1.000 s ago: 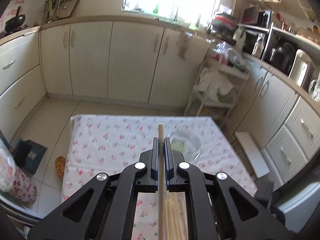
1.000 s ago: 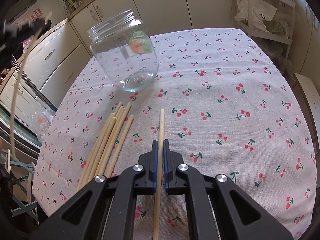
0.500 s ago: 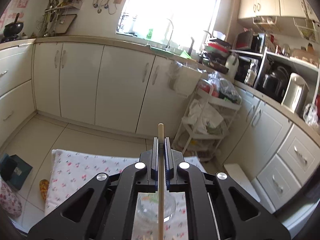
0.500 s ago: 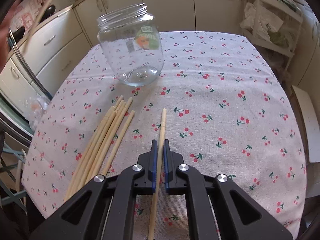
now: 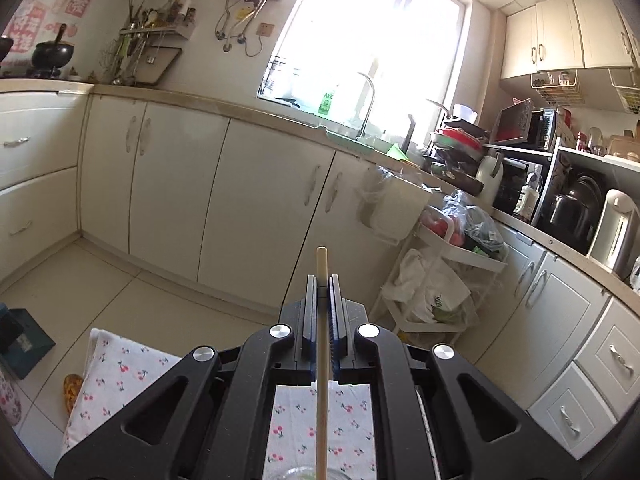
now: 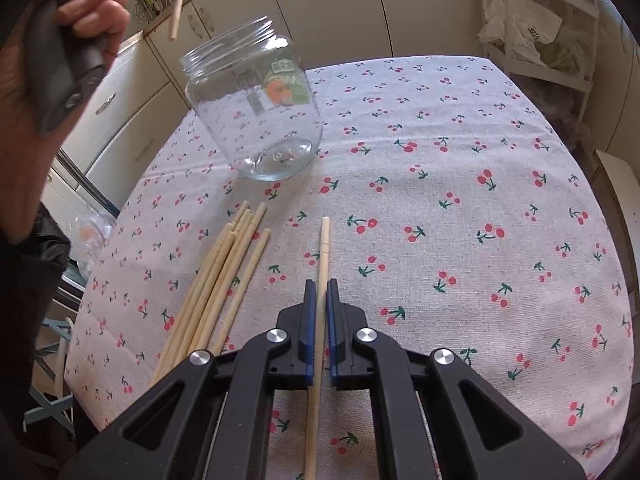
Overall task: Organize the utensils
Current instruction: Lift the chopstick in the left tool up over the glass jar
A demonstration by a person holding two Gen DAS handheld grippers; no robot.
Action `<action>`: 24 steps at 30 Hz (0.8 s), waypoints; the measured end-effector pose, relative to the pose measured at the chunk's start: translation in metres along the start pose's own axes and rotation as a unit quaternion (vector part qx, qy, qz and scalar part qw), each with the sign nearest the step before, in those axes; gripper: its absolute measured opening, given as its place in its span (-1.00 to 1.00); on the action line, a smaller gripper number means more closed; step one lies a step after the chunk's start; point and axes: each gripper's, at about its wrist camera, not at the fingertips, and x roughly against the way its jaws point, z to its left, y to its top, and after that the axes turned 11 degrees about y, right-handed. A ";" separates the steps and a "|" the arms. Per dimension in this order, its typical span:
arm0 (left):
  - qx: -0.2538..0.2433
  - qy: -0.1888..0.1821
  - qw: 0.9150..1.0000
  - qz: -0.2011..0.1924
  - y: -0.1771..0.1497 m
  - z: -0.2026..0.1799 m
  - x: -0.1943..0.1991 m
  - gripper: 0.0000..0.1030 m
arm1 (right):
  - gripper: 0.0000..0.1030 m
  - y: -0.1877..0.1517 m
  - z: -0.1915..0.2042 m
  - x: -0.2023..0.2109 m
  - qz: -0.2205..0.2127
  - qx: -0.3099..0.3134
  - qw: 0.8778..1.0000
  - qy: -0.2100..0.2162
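Jar (image 6: pixel 256 112) has dropped under your raised left gripper (image 5: pixel 322 280), clamped on one chopstick (image 5: pixel 321 360); right gripper (image 6: pixel 318 286) pinches another chopstick (image 6: pixel 320 300), tablecloth (image 6: pixel 460 200) beside jar bare

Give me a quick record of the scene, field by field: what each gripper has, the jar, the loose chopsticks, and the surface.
left gripper: shut on a chopstick, raised above the jar
right gripper: shut on another chopstick, over the tablecloth
jar: clear glass, upright, no lid, empty
loose chopsticks: a bundle lying on the cloth, nearer the camera than the jar and left of the right gripper
tablecloth: pale, with a cherry print
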 end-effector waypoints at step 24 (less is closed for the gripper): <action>-0.122 0.017 0.991 0.060 -0.086 0.007 0.015 -0.90 | -0.89 0.012 -0.025 0.050 -0.108 -0.112 0.983 0.100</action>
